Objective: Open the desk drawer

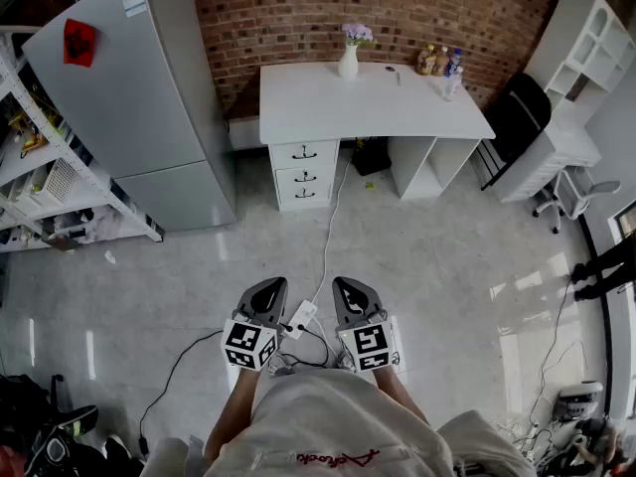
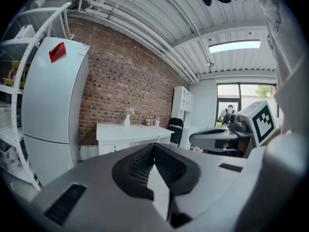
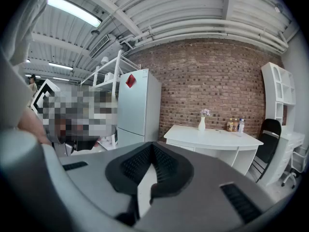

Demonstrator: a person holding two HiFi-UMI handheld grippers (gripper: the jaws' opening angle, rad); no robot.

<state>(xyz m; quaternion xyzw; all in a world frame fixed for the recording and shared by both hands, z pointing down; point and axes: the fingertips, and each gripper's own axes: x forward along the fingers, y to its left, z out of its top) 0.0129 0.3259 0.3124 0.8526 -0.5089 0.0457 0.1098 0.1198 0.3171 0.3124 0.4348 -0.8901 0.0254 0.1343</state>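
Note:
The white desk [image 1: 368,102] stands against the brick wall at the far side of the room. Under its left half is a stack of three shut drawers [image 1: 303,175], each with a dark handle. My left gripper [image 1: 268,288] and right gripper [image 1: 350,286] are side by side close to my body, far from the desk and pointing toward it. Both are shut with nothing between the jaws. The left gripper view shows the desk [image 2: 130,129] small beyond the shut left gripper [image 2: 154,148]. The right gripper view shows the desk [image 3: 212,137] past the shut right gripper [image 3: 152,146].
A grey fridge [image 1: 139,97] and a metal shelf rack [image 1: 40,177] stand left of the desk. A vase [image 1: 348,60] and bottles [image 1: 442,63] sit on the desktop. A black chair [image 1: 517,117] and white shelving [image 1: 586,38] are on the right. A white cable [image 1: 328,237] and power strip [image 1: 301,318] lie on the floor ahead.

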